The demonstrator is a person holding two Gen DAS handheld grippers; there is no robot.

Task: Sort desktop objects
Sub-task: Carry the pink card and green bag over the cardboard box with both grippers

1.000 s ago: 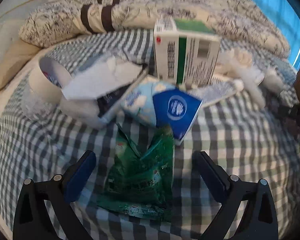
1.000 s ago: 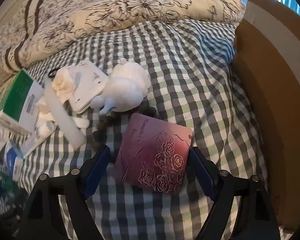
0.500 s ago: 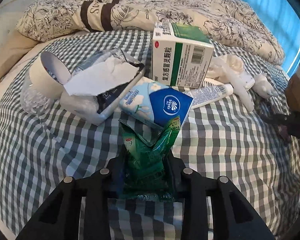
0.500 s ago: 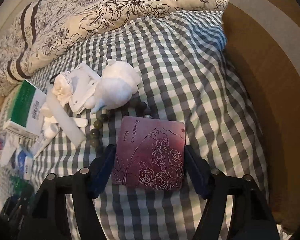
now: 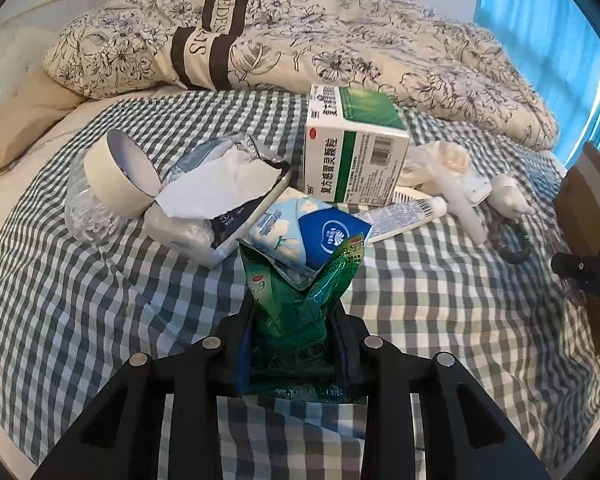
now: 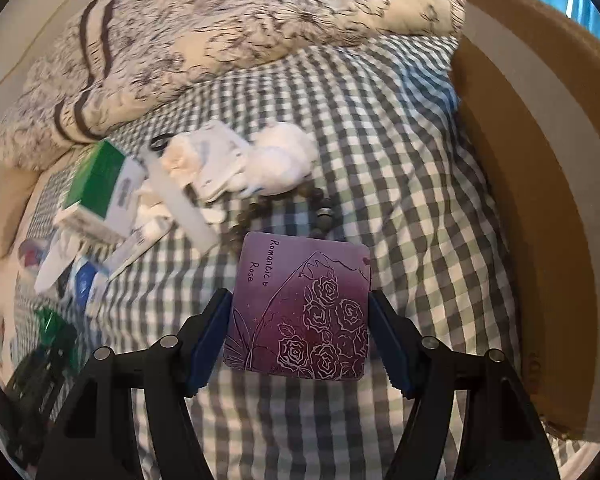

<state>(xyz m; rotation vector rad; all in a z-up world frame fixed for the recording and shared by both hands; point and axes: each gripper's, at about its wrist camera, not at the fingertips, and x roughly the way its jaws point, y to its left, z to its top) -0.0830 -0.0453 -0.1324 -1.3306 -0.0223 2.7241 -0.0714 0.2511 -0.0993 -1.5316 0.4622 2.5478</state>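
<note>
Left tool [image 5: 296,344] was clamped tight on the green foil packet [image 5: 300,308], pads pressed into both sides, crumpled top of the packet sticking up between them. Packet sat over the checked bed sheet [image 5: 100,300], at the near edge of the clutter pile.

Right tool [image 6: 300,336] was closed against the purple rose card [image 6: 304,308], blue pads touching its left and right edges. Card lay flat-ish above the sheet, with "Romantic Rose" lettering readable. Can't tell whether the card was lifted or resting on the sheet.

Rest of the pile, left wrist view:
- blue tissue pack [image 5: 312,232] just behind the packet, touching it
- green-and-white medicine box [image 5: 352,152] upright behind that
- white tube [image 5: 404,216] lying beside the box
- tape roll [image 5: 116,176] tilted on a clear plastic item, left side
- torn white paper [image 5: 220,188] over a dark-edged tray
- white figurine [image 5: 508,196] and bead bracelet [image 5: 512,240] to the right

Right wrist view: bracelet just beyond the card's far edge, cardboard box [image 6: 540,200] wall along the right. Floral duvet [image 5: 340,40] was bunched at the far end of the bed.
</note>
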